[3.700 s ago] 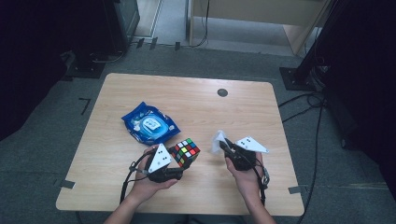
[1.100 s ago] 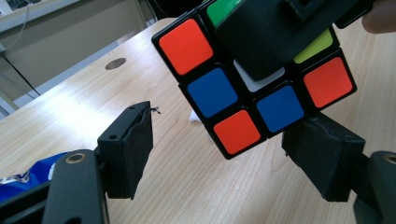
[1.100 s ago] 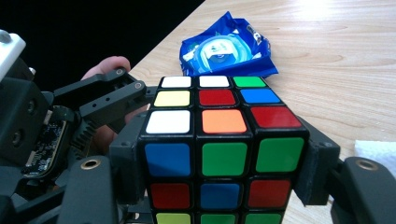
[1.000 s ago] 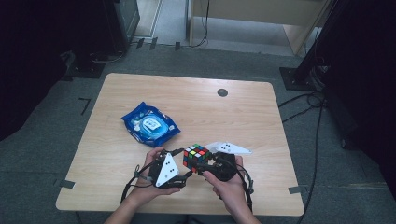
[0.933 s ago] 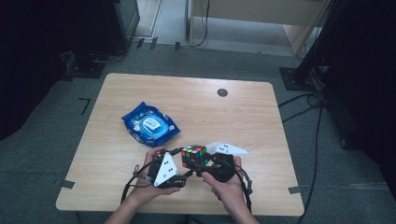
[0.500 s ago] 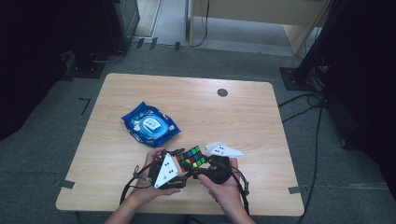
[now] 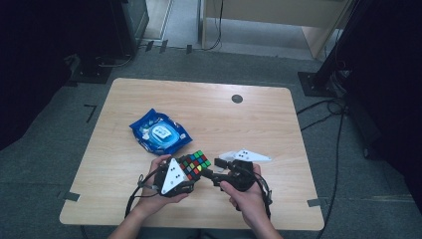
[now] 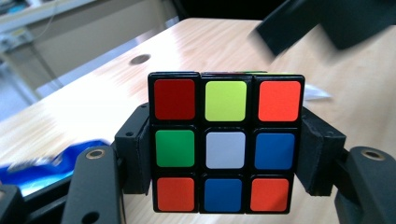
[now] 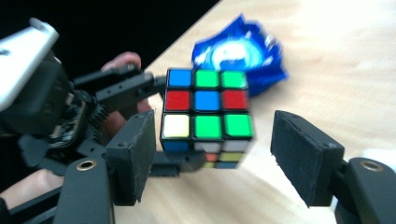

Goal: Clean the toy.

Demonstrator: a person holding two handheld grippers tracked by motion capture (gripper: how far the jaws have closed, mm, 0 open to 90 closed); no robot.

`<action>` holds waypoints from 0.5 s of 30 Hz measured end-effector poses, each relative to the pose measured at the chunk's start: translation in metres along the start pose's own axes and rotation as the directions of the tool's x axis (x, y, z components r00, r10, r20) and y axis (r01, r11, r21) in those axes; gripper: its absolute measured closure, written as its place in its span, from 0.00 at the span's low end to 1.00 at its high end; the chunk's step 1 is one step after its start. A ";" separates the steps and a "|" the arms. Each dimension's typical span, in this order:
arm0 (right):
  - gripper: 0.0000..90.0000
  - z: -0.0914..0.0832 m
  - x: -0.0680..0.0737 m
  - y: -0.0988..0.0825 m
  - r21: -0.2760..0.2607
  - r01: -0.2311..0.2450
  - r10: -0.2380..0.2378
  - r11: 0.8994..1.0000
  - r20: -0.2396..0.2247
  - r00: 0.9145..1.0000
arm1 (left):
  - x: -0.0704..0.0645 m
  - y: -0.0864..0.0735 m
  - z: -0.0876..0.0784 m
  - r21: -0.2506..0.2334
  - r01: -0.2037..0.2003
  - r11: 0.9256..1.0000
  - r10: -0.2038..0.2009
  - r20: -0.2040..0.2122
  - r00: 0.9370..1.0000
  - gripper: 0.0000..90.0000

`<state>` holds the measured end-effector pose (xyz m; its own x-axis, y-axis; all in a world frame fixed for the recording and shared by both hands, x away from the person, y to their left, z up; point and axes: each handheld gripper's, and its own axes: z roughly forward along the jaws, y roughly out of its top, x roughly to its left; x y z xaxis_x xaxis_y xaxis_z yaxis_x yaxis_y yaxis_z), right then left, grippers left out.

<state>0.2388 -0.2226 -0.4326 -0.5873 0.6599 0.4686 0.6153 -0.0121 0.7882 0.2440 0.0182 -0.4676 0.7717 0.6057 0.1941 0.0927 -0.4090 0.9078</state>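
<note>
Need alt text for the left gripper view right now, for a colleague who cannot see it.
A scrambled puzzle cube sits clamped between the left gripper's two black jaws, its white-centred face toward the camera. Behind it lies the wooden table, with a blue packet at lower left.

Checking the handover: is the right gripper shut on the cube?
No, open: right gripper pads stand apart beside the cube, gap visible at one pad.

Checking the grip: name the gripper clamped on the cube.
The left gripper, its jaws just closing onto the cube; the right gripper stands open around it.
</note>
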 end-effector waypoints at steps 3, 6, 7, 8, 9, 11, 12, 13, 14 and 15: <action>0.38 -0.009 -0.007 0.005 -0.042 0.032 -0.030 0.999 0.046 0.998 | 0.007 -0.002 0.000 0.010 0.033 0.999 -0.033 -0.016 0.999 0.38; 0.43 -0.009 -0.020 0.003 -0.040 0.107 -0.098 0.993 0.182 0.978 | 0.013 -0.004 -0.001 0.013 0.077 0.997 -0.077 -0.028 0.997 0.38; 0.44 -0.007 -0.026 0.001 -0.030 0.123 -0.112 0.992 0.233 0.966 | 0.014 -0.004 -0.001 0.013 0.079 0.997 -0.079 -0.029 0.996 0.38; 0.46 -0.005 -0.032 -0.002 -0.019 0.136 -0.125 0.991 0.282 0.951 | 0.013 -0.004 -0.001 0.013 0.080 0.997 -0.079 -0.029 0.996 0.38; 0.47 -0.002 -0.040 -0.006 -0.009 0.135 -0.125 0.991 0.317 0.940 | 0.013 -0.003 -0.001 0.014 0.079 0.997 -0.079 -0.030 0.996 0.38; 0.48 0.005 -0.056 -0.013 0.022 0.121 -0.120 0.992 0.365 0.923 | 0.012 -0.004 0.000 0.018 0.075 0.997 -0.074 -0.028 0.997 0.38; 0.49 0.008 -0.064 -0.017 0.042 0.112 -0.120 0.993 0.391 0.913 | 0.012 -0.004 0.000 0.021 0.074 0.997 -0.074 -0.027 0.997 0.38; 0.49 0.011 -0.071 -0.020 0.056 0.102 -0.116 0.993 0.415 0.903 | 0.011 -0.004 0.001 0.022 0.075 0.997 -0.074 -0.025 0.997 0.38; 0.50 0.014 -0.078 -0.024 0.071 0.096 -0.117 0.993 0.432 0.894 | 0.011 -0.004 0.001 0.024 0.073 0.997 -0.073 -0.025 0.997 0.38; 0.51 0.016 -0.084 -0.027 0.089 0.083 -0.114 0.993 0.443 0.889 | 0.011 -0.004 0.002 0.025 0.073 0.997 -0.072 -0.024 0.997 0.38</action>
<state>0.2800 -0.2654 -0.4993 -0.3595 0.9210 0.1498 0.6088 0.1098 0.7857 0.2530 0.0250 -0.4702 0.7474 0.6501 0.1370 0.1641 -0.3805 0.9101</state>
